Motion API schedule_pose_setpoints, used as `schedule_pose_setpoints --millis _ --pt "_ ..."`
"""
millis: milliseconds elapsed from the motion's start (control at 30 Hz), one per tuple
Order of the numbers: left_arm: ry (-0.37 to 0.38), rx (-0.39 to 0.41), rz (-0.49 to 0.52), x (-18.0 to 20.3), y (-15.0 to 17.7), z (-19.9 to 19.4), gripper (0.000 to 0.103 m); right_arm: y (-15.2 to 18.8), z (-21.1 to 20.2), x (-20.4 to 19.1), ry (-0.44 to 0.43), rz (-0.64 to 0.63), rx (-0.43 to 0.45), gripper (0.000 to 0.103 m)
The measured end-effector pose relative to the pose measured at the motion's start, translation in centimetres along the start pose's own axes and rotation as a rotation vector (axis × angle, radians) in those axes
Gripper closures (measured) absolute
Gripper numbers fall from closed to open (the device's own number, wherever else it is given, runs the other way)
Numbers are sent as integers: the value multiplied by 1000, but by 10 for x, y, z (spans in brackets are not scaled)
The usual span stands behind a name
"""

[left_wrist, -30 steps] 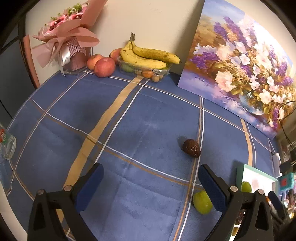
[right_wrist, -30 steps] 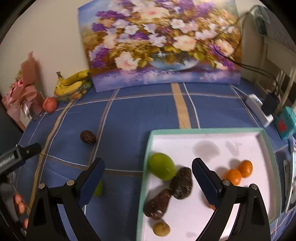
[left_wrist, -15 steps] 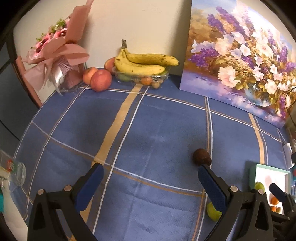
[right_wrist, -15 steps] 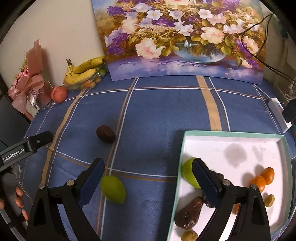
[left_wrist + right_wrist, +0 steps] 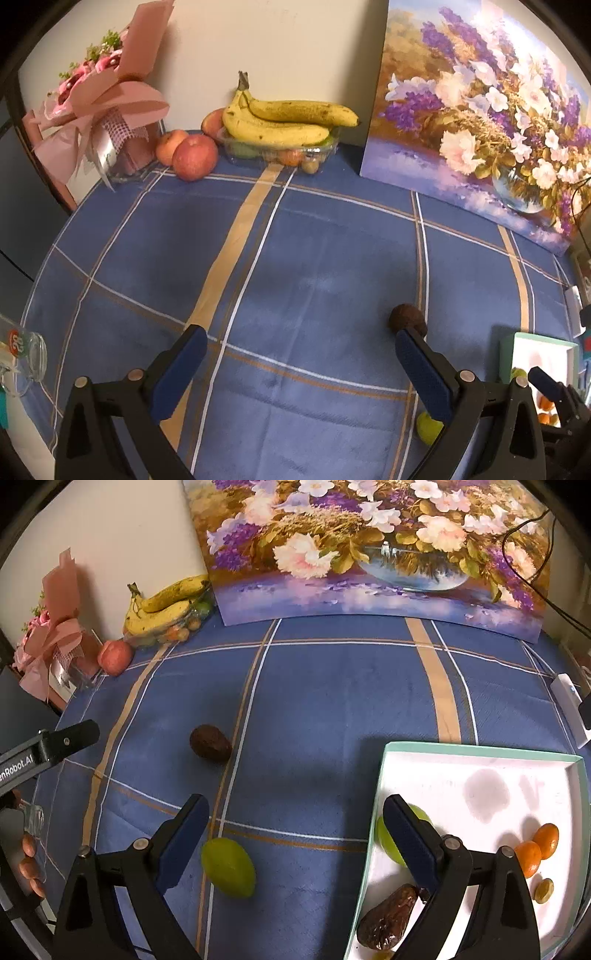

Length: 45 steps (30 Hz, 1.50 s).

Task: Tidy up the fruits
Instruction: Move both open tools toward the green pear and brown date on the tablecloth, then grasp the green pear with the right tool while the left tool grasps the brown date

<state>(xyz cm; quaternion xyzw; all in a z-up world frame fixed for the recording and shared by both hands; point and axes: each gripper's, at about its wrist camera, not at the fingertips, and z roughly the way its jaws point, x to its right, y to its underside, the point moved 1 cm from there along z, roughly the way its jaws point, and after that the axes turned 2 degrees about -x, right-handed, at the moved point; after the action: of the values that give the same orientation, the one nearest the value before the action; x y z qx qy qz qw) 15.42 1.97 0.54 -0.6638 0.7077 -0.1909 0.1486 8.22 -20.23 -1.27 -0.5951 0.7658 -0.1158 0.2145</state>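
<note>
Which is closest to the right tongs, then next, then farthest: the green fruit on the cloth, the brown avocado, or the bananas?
Seen from the right wrist:
1. Green fruit, just ahead, by the left finger.
2. Brown avocado, mid-cloth, left.
3. Bananas, far left, by the wall.

Tablecloth [image 5: 332, 701]: blue, plaid of white, tan, brown lines.
Tray [image 5: 480, 751]: white inside, mint-green rim.
Loose fruit at 6 o'clock [image 5: 228, 867]: yellow-green.
Avocado [image 5: 210, 743]: dark brown.
Bananas [image 5: 284, 122]: yellow, brown specks.
Apple [image 5: 194, 157]: red.
Painting [image 5: 369, 546]: purple, white, pink flowers.
Bouquet wrap at 10 o'clock [image 5: 110, 99]: pink.
Gripper pads [image 5: 183, 840]: dark blue.
</note>
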Motion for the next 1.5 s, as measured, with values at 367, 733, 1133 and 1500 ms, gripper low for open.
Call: schedule_pose_setpoints --millis 367,733,1133,1500 --pt "39 -39 3 -5 23 -7 0 13 -1 -4 -3 -26 -40 8" --pt "72 -98 -4 -6 31 2 0 21 -2 -18 -36 -53 -55 8" --pt "50 -202 -36 -14 37 36 0 37 30 -40 -27 -132 -155 16" --pt "48 -242 -36 -10 40 48 0 45 48 -48 3 -175 -194 37"
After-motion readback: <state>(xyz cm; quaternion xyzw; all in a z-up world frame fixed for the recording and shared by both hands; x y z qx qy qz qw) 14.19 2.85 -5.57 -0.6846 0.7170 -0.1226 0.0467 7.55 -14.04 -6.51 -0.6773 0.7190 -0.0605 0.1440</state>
